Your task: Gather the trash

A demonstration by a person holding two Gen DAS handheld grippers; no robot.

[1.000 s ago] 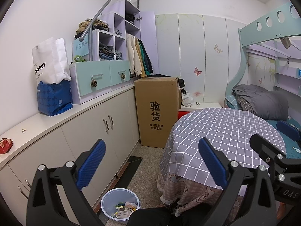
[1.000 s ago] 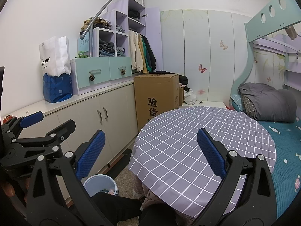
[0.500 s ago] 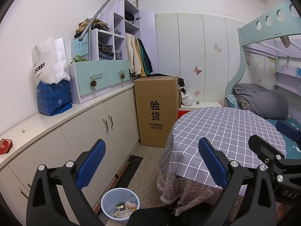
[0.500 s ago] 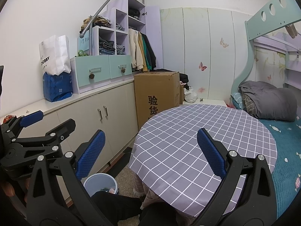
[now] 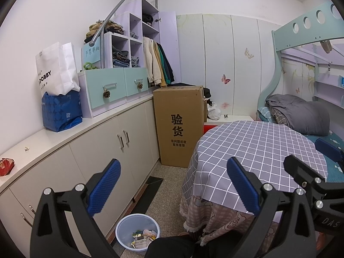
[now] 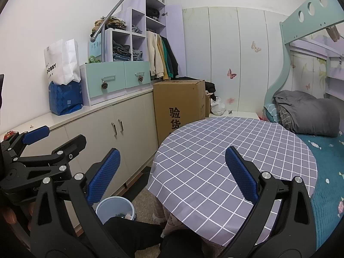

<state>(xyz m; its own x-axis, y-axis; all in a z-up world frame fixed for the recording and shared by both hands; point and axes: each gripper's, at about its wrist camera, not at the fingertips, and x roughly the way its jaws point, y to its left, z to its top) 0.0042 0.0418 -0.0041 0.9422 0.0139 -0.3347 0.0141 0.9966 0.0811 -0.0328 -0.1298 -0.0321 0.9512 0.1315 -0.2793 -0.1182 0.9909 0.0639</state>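
Note:
A pale blue waste bin point(image 5: 137, 231) with paper scraps and wrappers inside stands on the floor between the cabinets and the round table; its rim shows in the right wrist view as the bin point(image 6: 115, 206). My left gripper point(image 5: 173, 188) hangs open above the floor beside the bin, nothing between its blue pads. My right gripper point(image 6: 171, 175) is open over the near edge of the checked tablecloth point(image 6: 232, 159), holding nothing. The left gripper point(image 6: 53, 142) also appears at the left of the right wrist view. A small red packet point(image 5: 6, 166) lies on the counter at far left.
White cabinets point(image 5: 129, 142) with a long counter run along the left wall, carrying a blue bag point(image 5: 61, 111) and drawer units. A tall cardboard box point(image 5: 179, 124) stands past the table. A bunk bed point(image 5: 301, 116) with a grey quilt fills the right. A person's dark-clothed knee point(image 6: 133, 234) is below.
Both views have shifted only slightly; the table sits a little lower in the right wrist view. Both grippers stay open and hold nothing.

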